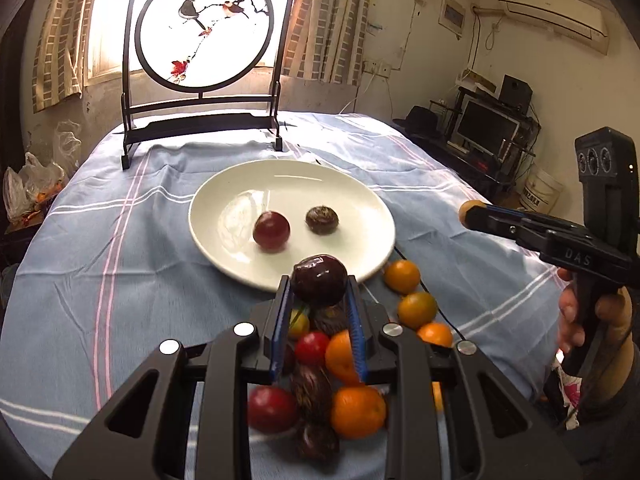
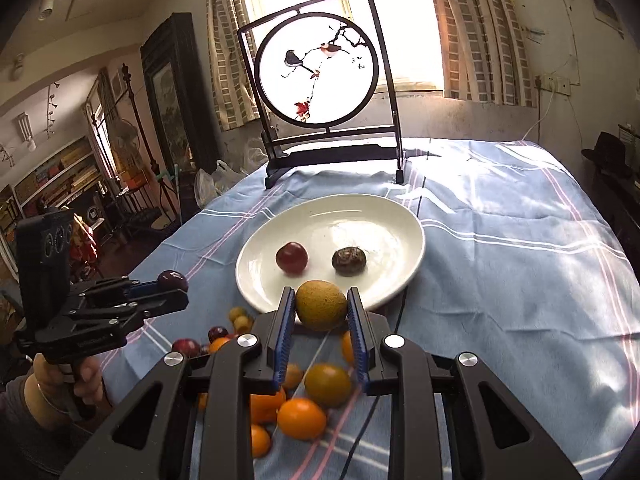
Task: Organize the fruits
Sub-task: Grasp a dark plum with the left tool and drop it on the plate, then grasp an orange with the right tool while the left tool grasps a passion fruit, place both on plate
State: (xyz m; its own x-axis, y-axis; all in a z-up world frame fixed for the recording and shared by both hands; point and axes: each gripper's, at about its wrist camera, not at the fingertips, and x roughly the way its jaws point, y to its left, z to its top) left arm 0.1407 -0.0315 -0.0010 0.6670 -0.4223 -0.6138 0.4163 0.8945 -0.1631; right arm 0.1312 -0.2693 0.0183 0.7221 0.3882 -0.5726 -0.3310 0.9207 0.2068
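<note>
A white plate (image 1: pixel 224 216) lies on the blue cloth and holds a red plum (image 1: pixel 271 230) and a dark wrinkled passion fruit (image 1: pixel 322 220). My left gripper (image 1: pixel 319 286) is shut on a dark purple passion fruit (image 1: pixel 319 280), held above the fruit pile just short of the plate's near rim. My right gripper (image 2: pixel 321 306) is shut on a tan-brown round fruit (image 2: pixel 321 304), also near the plate (image 2: pixel 392 236). Each gripper shows in the other view: the right one (image 1: pixel 474 216), the left one (image 2: pixel 172 284). Loose oranges (image 1: pixel 358 412), plums (image 1: pixel 272 408) and passion fruits lie below.
A framed round bird painting on a black stand (image 1: pixel 204 40) stands at the table's far end behind the plate. A thin black cable (image 2: pixel 402 312) runs across the cloth by the plate. Plastic bags (image 1: pixel 28 188) sit off the table's left side.
</note>
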